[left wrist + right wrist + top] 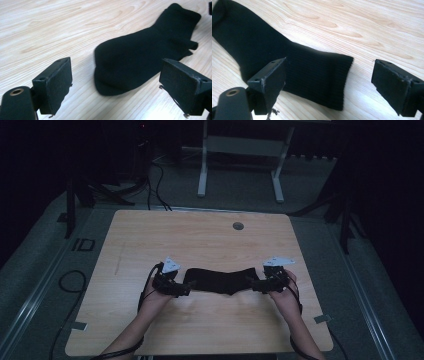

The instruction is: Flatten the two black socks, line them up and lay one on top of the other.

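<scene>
A black sock lies flat across the middle of the light wooden table. My left gripper stands at the sock's left end, and my right gripper at its right end. In the left gripper view the jaws of the left gripper stand wide apart just above the rounded toe end of the sock, with nothing pinched. In the right gripper view the right gripper is open too, with the ribbed cuff of the sock lying on the wood between and beyond its pads.
A small round grommet hole sits near the table's far edge. Beyond the table stand the white legs of another desk on grey carpet. A black cable loops on the floor to the left.
</scene>
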Tool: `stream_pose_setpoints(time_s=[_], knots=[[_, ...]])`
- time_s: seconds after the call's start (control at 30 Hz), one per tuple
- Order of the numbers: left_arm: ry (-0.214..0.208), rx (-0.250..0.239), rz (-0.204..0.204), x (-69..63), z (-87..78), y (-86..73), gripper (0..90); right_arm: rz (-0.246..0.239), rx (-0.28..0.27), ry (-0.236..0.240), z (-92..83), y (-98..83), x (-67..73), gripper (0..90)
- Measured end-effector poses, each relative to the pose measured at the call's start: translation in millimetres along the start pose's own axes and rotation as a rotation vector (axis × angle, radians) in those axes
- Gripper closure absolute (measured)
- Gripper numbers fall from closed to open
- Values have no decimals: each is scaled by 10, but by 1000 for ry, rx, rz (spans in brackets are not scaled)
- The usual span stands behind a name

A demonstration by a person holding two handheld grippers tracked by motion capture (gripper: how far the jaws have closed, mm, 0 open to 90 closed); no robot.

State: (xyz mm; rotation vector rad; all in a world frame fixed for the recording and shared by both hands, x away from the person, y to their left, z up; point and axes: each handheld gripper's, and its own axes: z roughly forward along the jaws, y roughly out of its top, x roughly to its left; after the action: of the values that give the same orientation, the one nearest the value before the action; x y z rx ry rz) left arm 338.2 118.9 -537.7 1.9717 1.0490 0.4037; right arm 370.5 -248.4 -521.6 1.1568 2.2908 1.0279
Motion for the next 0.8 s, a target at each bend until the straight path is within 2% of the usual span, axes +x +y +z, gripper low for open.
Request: stream_pose_setpoints(time_s=[0.33, 0.47, 0.6, 0.8], knots=[[42, -10, -41, 161, -191, -175, 86, 2, 3, -41, -122, -133, -158, 122], [64, 15, -48, 211, -268, -257, 80, 19, 4, -48, -180, -209, -232, 121], [97, 22, -53, 253, -344, -337, 22, 34, 10, -63, -233, -298, -302, 121], [145, -9, -94, 373, -524, -479, 22, 52, 9, -79, -311, -429, -384, 108]])
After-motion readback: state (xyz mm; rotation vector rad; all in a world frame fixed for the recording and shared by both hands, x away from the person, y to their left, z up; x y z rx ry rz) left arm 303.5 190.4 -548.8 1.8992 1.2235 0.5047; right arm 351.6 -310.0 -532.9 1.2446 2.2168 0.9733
